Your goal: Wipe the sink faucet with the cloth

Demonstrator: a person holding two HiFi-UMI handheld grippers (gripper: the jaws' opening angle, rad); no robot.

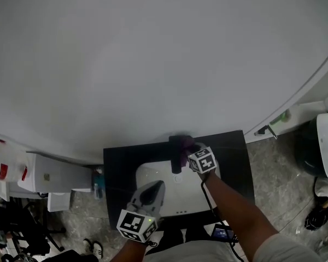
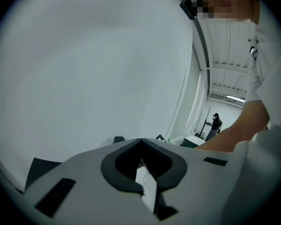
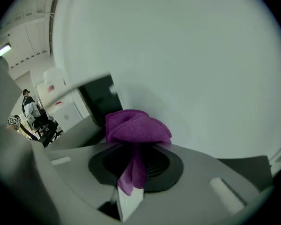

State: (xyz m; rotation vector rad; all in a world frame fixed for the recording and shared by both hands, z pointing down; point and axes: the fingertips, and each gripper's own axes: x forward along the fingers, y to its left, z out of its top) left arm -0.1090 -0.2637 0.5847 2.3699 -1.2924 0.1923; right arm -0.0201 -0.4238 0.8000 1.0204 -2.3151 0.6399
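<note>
Below a bare white wall, at the black counter's (image 1: 235, 162) sink (image 1: 192, 200), the right gripper (image 1: 192, 149) pinches the purple cloth (image 3: 136, 128) at the dark faucet (image 1: 175, 156), so wiping seems barely begun, while the left gripper (image 1: 154, 188), jaws pressed together and empty, hovers nearby.

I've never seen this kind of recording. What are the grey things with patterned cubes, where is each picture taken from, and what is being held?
There is no robot here. A person holds a two-jaw gripper in each hand, and the patterned cubes are parts of those grippers. The head view comes from a camera on the person's head, looking down at a black counter with a white sink and a dark faucet. The other two views come from cameras riding on the grippers, looking along their jaws. The right gripper is shut on a purple cloth, close to the faucet. The left gripper is above the sink, jaws together, holding nothing.
</note>
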